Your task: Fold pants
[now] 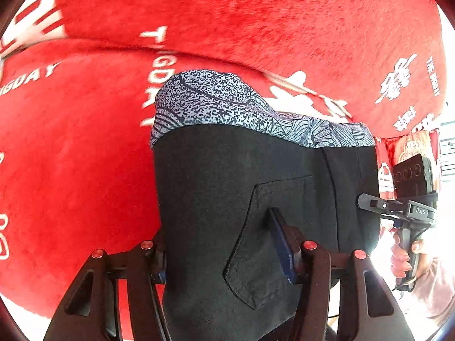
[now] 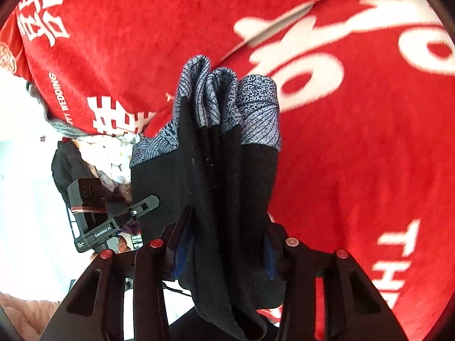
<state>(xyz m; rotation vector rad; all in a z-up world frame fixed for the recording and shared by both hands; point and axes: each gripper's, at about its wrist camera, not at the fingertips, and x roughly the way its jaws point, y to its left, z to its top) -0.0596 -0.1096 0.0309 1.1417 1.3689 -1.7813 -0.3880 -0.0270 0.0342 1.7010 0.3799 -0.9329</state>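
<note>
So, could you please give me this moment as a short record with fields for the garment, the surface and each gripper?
garment: black pants with a grey patterned band at the far edge, patch pocket facing the left camera
surface: red fleece blanket with white lettering, below the pants
left gripper: shut on the pants, cloth between its pads
right gripper: shut on the pants, several bunched layers between its pads
pants position: held up by both grippers, hanging over the blanket
</note>
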